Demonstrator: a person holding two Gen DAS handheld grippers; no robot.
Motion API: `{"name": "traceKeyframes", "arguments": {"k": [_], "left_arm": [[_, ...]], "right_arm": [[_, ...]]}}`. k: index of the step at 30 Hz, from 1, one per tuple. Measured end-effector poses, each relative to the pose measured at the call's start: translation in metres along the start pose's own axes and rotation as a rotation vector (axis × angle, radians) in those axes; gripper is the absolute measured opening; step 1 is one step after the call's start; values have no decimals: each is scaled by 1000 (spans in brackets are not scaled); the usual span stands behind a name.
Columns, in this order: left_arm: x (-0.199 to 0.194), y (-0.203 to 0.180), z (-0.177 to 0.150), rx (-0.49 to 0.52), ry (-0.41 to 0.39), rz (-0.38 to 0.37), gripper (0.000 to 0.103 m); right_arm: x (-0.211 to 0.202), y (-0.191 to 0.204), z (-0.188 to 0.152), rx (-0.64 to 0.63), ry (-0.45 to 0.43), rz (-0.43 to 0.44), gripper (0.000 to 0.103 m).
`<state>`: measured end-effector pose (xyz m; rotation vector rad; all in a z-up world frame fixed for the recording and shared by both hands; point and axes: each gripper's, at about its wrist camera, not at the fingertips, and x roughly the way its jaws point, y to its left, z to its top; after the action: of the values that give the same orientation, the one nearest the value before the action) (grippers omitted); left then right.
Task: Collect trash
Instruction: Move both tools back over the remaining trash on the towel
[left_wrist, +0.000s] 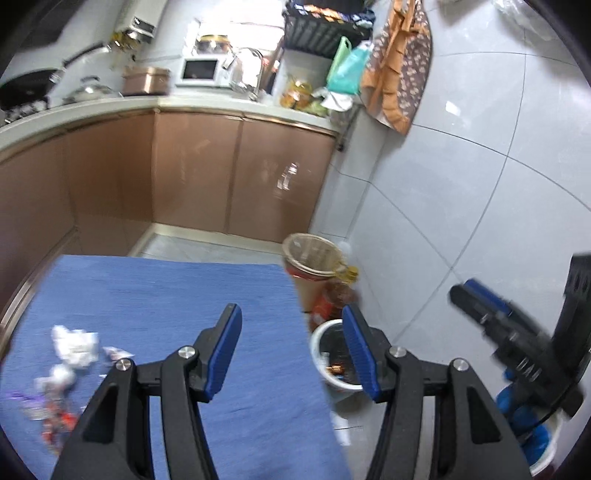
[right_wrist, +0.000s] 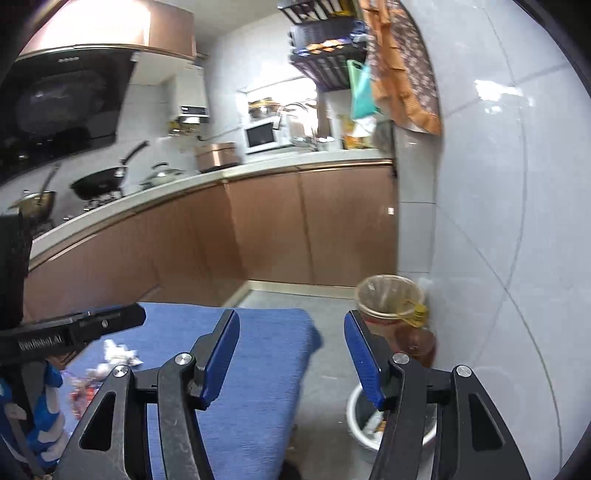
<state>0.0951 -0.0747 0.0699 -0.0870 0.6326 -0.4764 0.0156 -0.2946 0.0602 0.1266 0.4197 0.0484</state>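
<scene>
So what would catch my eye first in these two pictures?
Two black grippers with blue pads, the left gripper and the right gripper, both open and empty. Below lies a blue cloth-covered table with crumpled white paper and wrappers at its left; a white round bin stands on the floor at its right.

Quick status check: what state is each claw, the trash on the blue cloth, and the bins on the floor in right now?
Left claw: open, nothing between its fingers.
Right claw: open, empty.
Crumpled paper: lying on the blue cloth, not picked up.
Wrappers: loose on the cloth near its left edge.
White bin: on the floor, uncovered, some trash inside.
Lined basket: upright by the wall, no lid.
</scene>
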Motion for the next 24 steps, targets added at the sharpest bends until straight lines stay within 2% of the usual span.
{"name": "traceKeyframes", "arguments": {"k": [7, 14, 18, 24], "left_arm": [[-52, 70, -34, -9, -25, 89, 55], [-83, 161, -75, -76, 6, 182, 54], [-84, 216, -106, -116, 69, 223, 54], [-63, 252, -133, -102, 135, 262, 54]], "right_arm": [[-11, 53, 8, -20, 8, 123, 59], [5, 110, 4, -14, 92, 264, 64], [31, 142, -6, -23, 163, 326, 65], [77, 185, -32, -47, 274, 381, 65]]}}
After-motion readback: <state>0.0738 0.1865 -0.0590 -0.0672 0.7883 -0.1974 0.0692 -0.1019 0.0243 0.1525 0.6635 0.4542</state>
